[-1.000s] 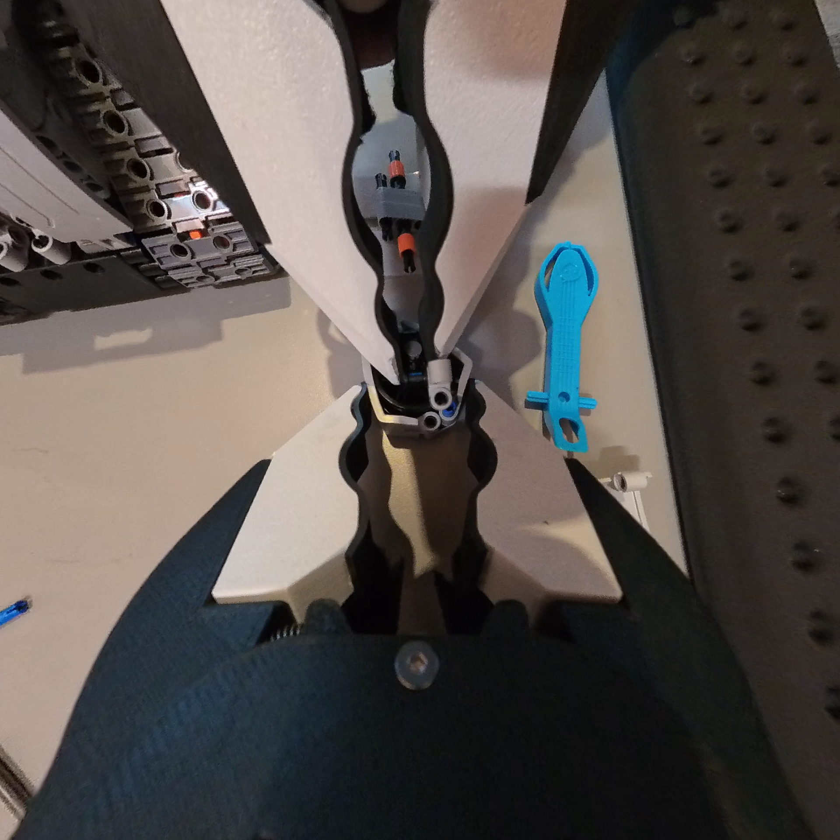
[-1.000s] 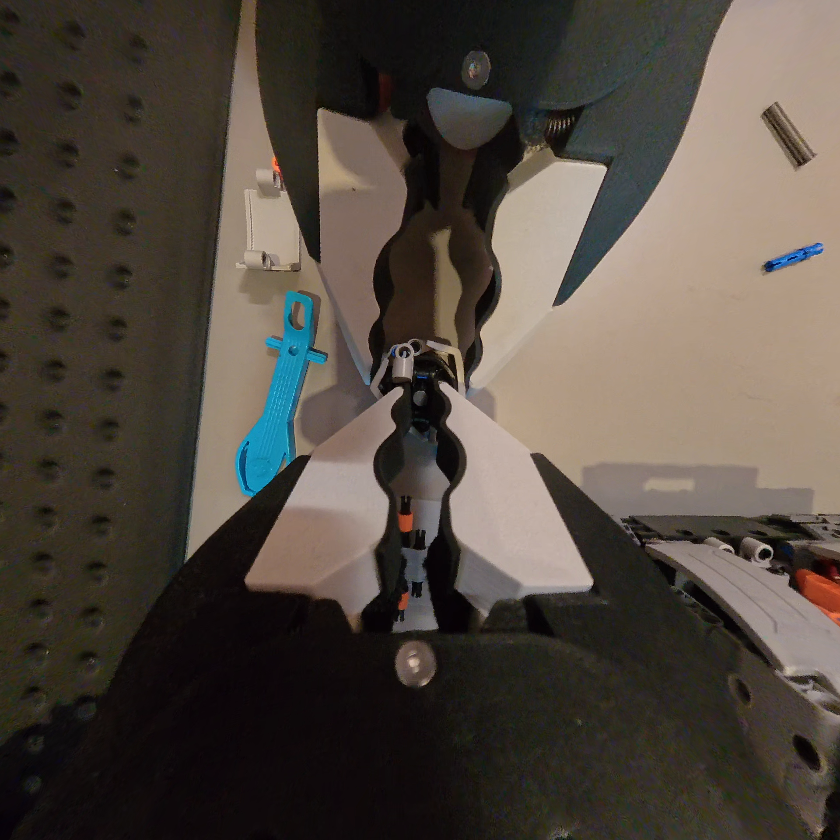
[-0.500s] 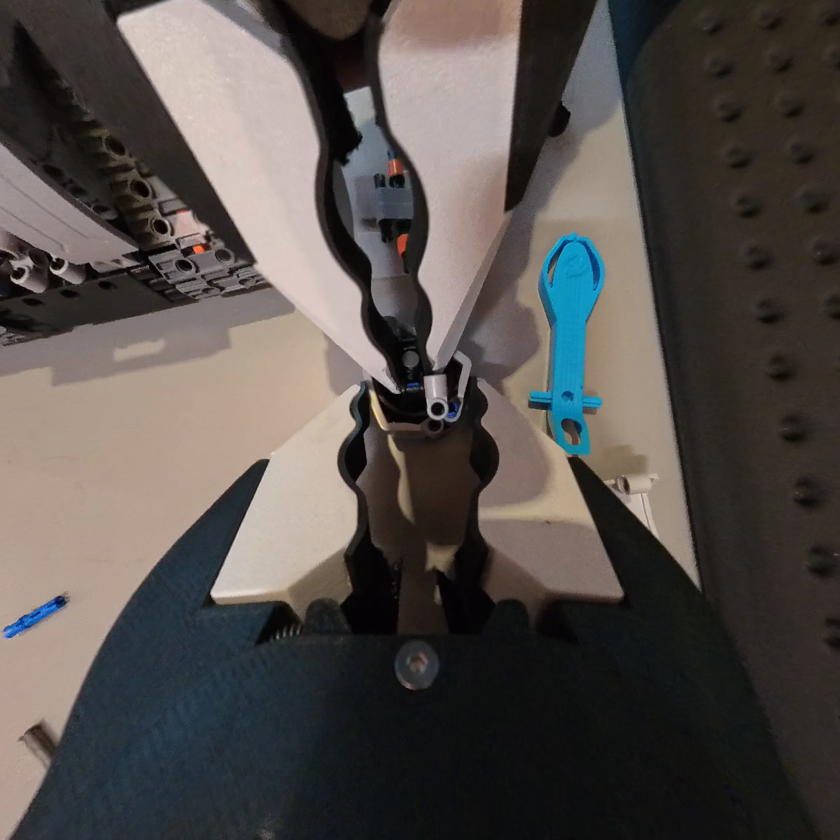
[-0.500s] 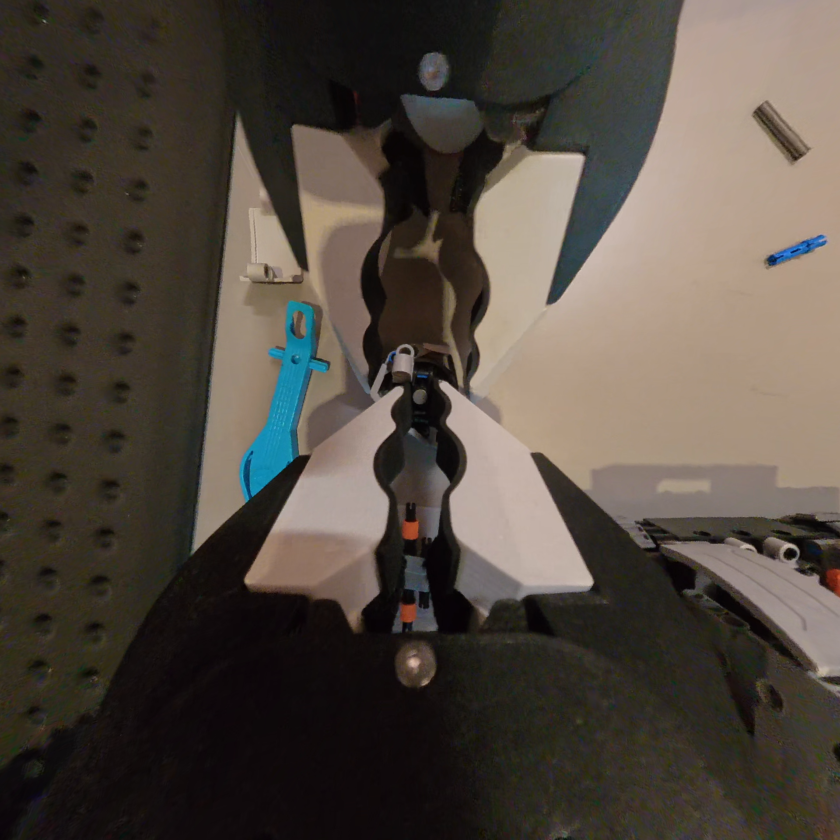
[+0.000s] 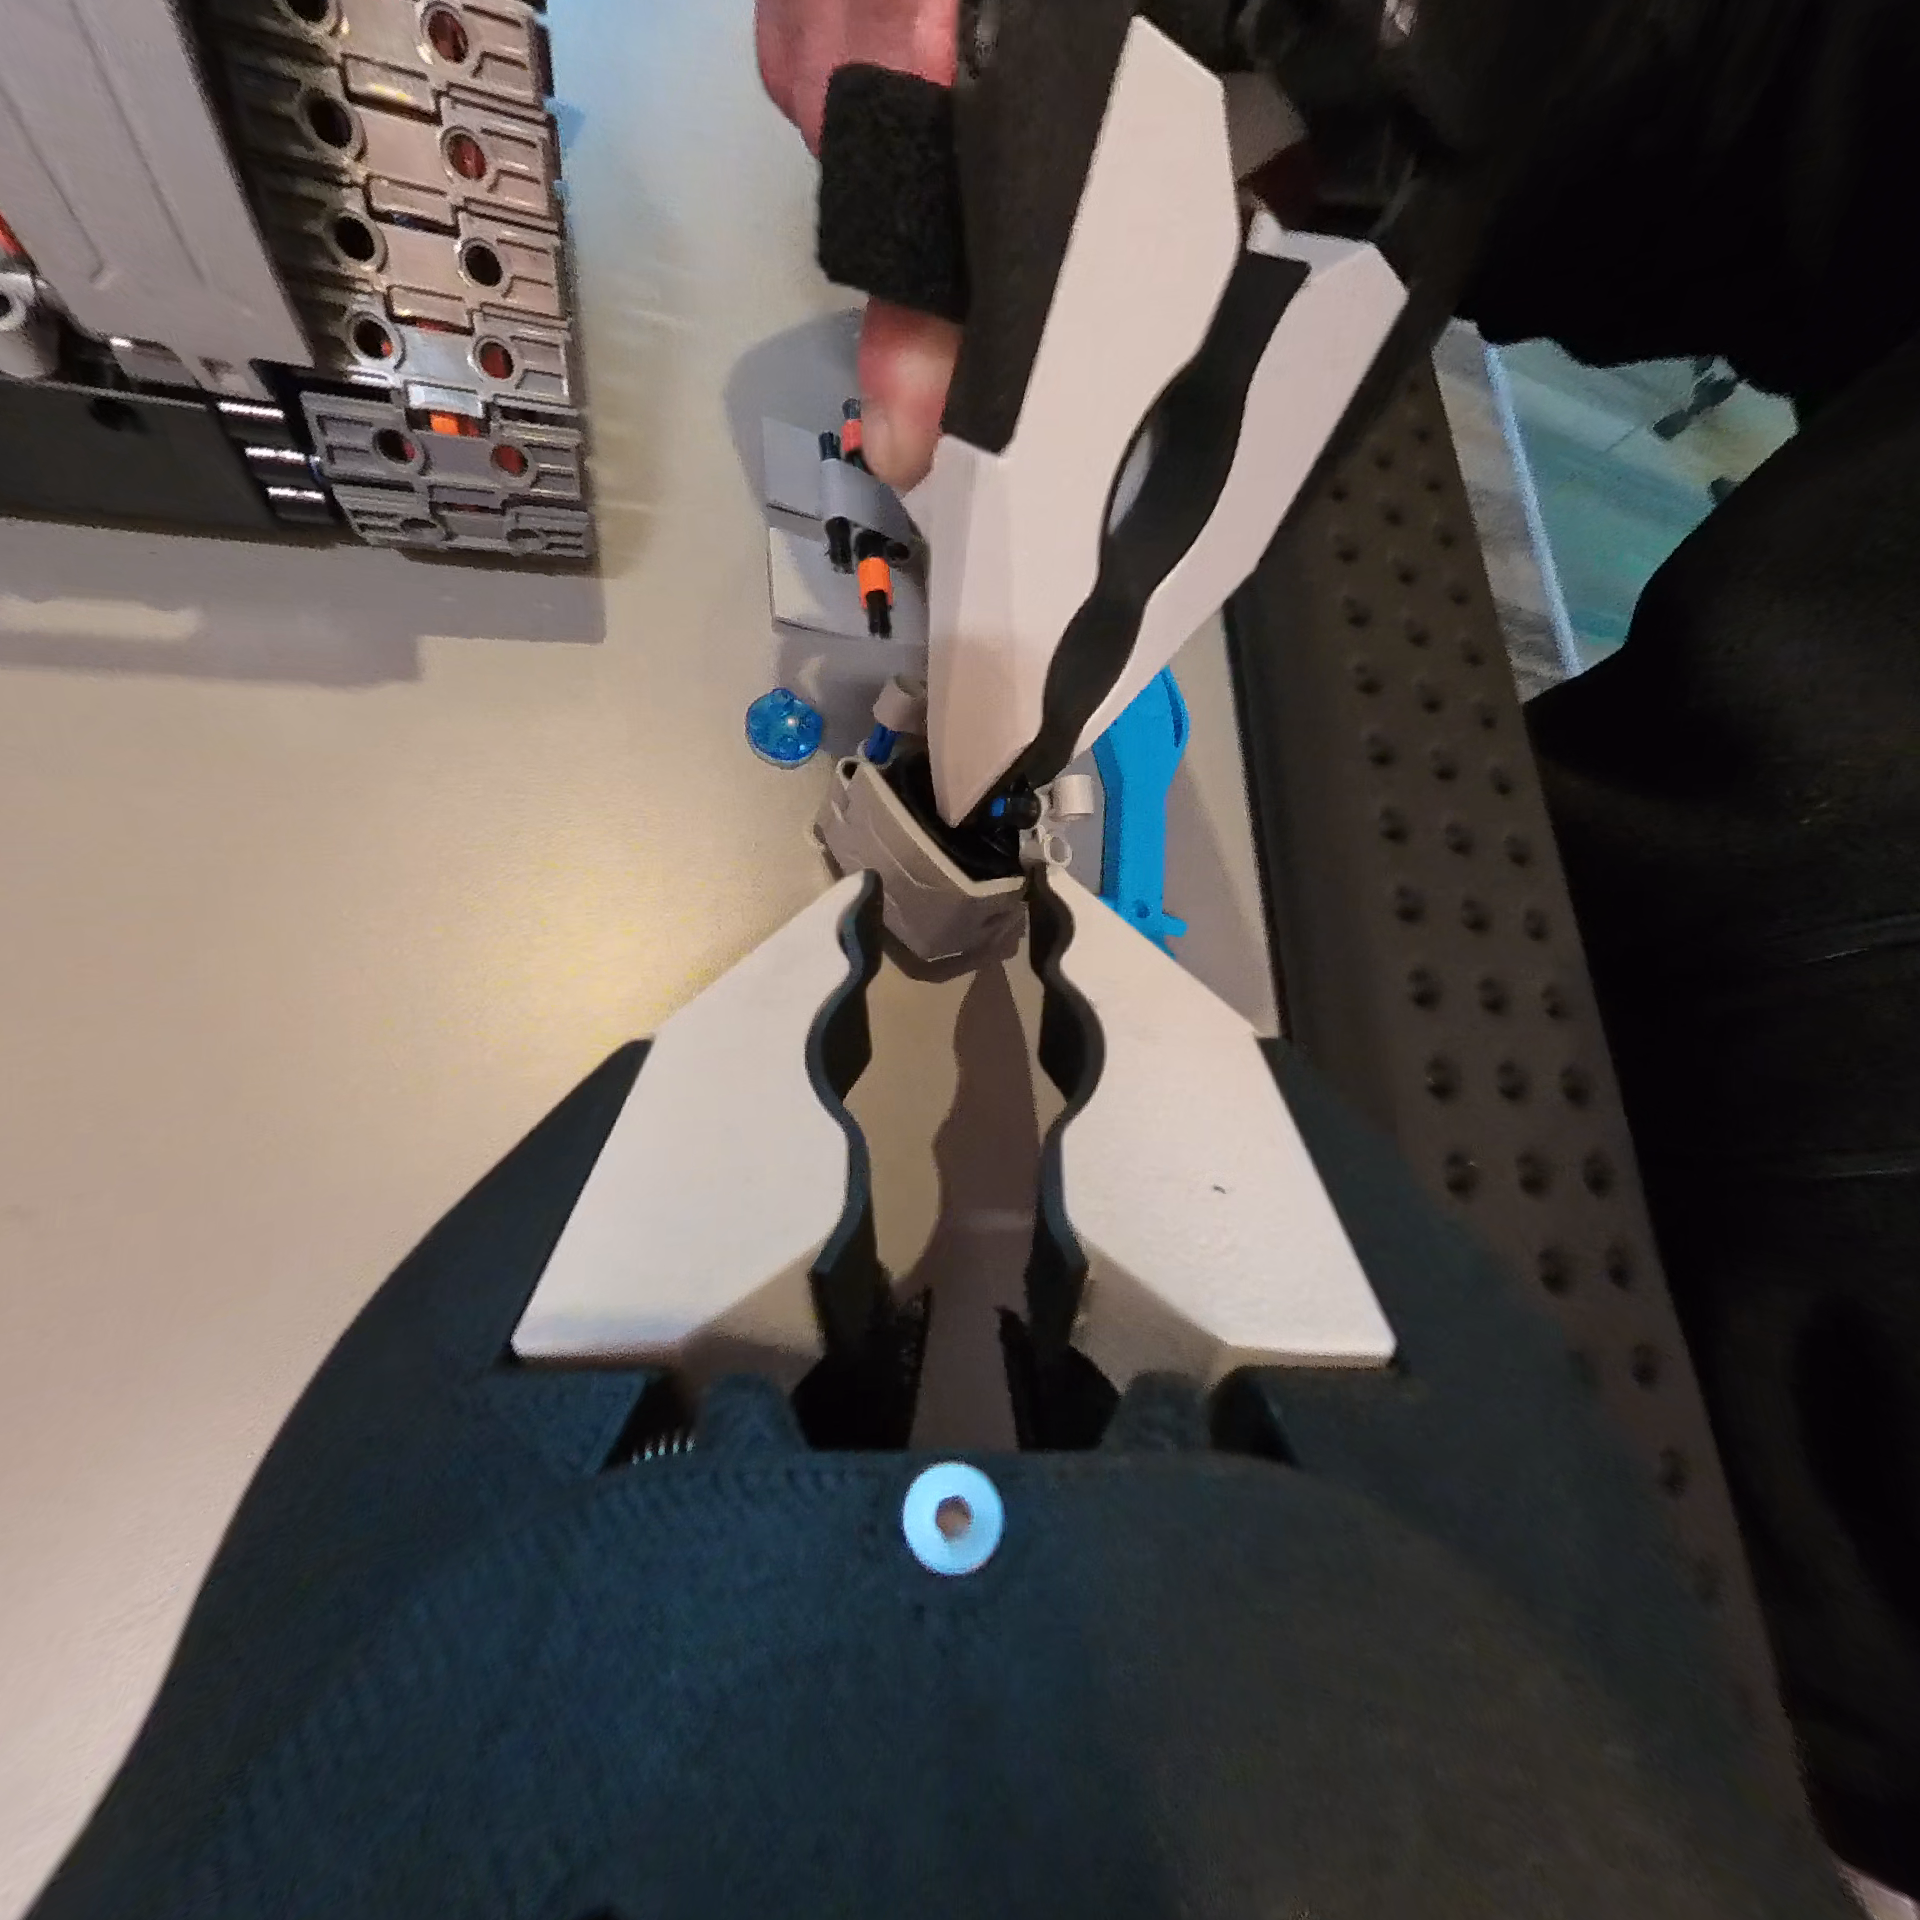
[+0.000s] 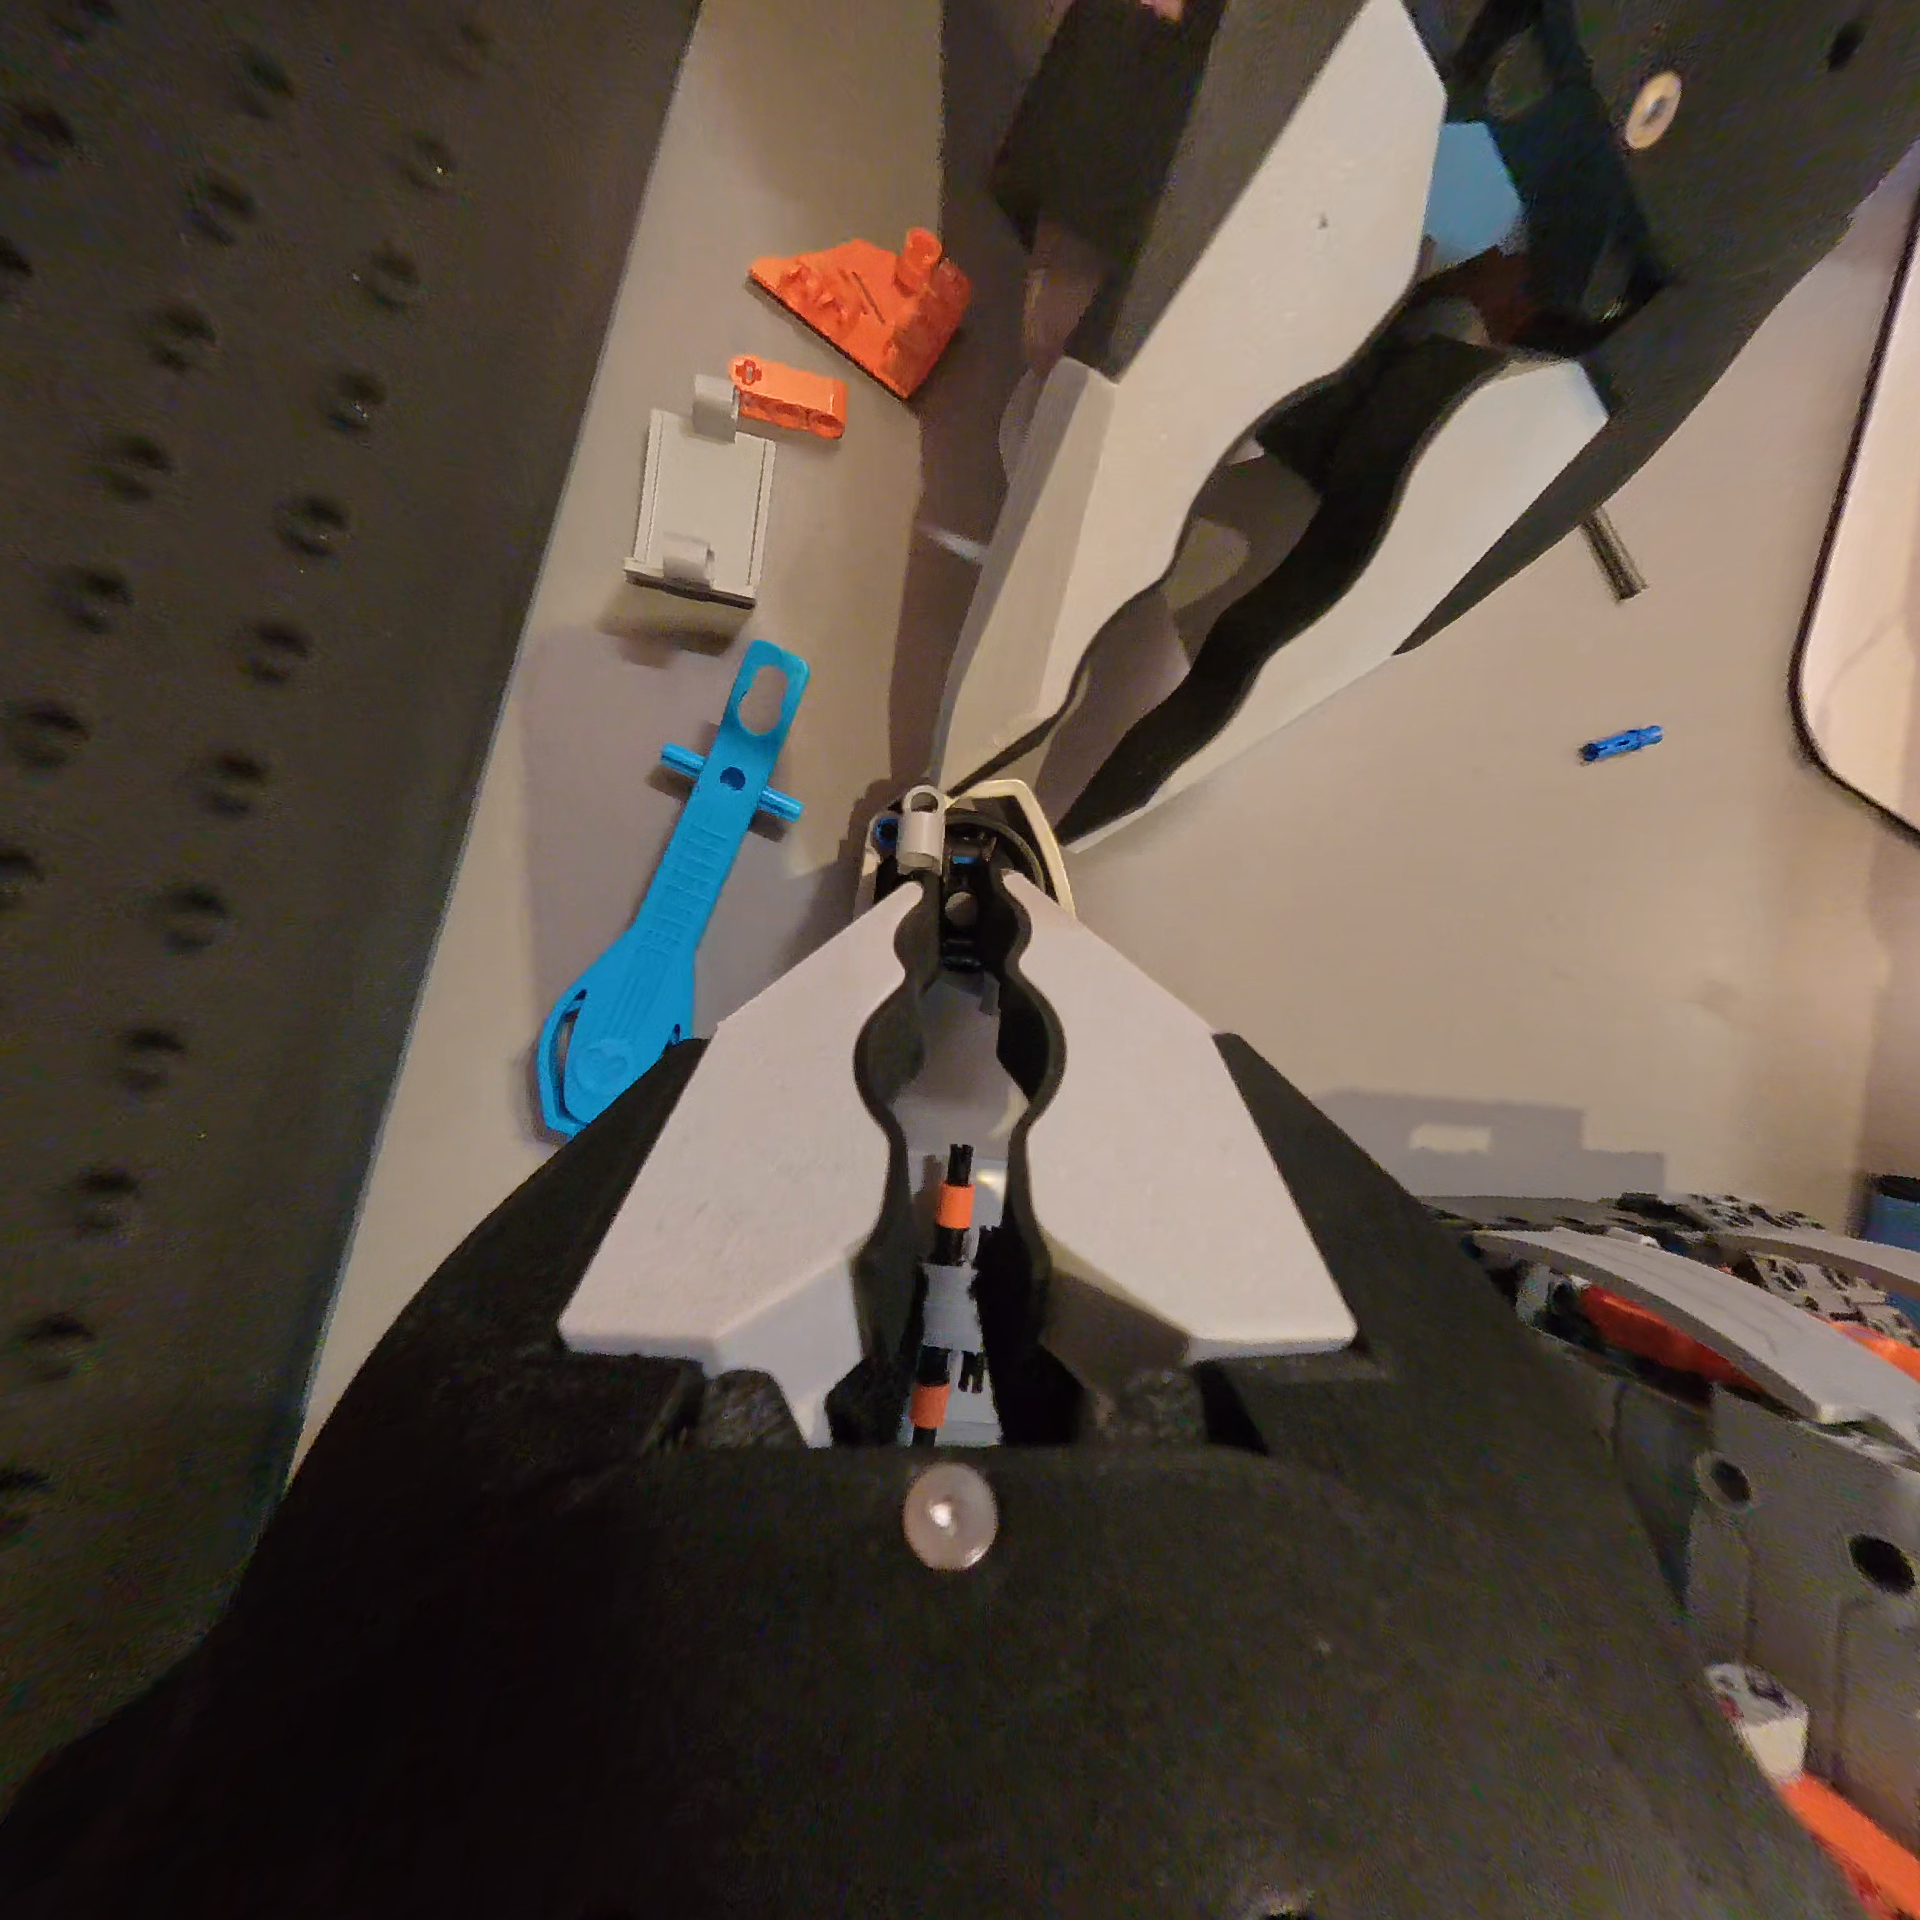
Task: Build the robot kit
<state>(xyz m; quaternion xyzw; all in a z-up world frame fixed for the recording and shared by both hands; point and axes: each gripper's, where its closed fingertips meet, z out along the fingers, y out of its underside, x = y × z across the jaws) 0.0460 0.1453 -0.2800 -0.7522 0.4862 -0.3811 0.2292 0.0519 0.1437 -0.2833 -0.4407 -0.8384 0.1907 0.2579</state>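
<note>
Both grippers hold one small brick assembly above the beige table. Its parts are a light grey curved panel [image 5: 914, 862], a black core and a grey connector [image 6: 920, 826]. My left gripper [image 5: 951, 899] is shut on the panel end. My right gripper [image 6: 961, 909] is shut on the black holed part [image 6: 961, 914]. In the left wrist view the right gripper [image 5: 987, 810] comes down from the top, with a hand behind it. In the right wrist view the left gripper [image 6: 971, 790] reaches in from the upper right.
A blue brick-separator tool [image 6: 675, 894] lies just beside the assembly. A blue round stud [image 5: 784, 727] and a grey plate with black-orange axles [image 5: 847, 520] lie near it. A large grey model [image 5: 364, 312], an orange piece [image 6: 873, 301], a grey panel [image 6: 701, 509], a blue pin [image 6: 1621, 743] and a black perforated mat [image 6: 208, 623] surround them. Both grippers' tips are close together, under 4 cm apart.
Both grippers have tilted while still gripping the assembly. The right gripper now slants in from the upper right in the left wrist view. The blue stud and orange pieces have come into view.
</note>
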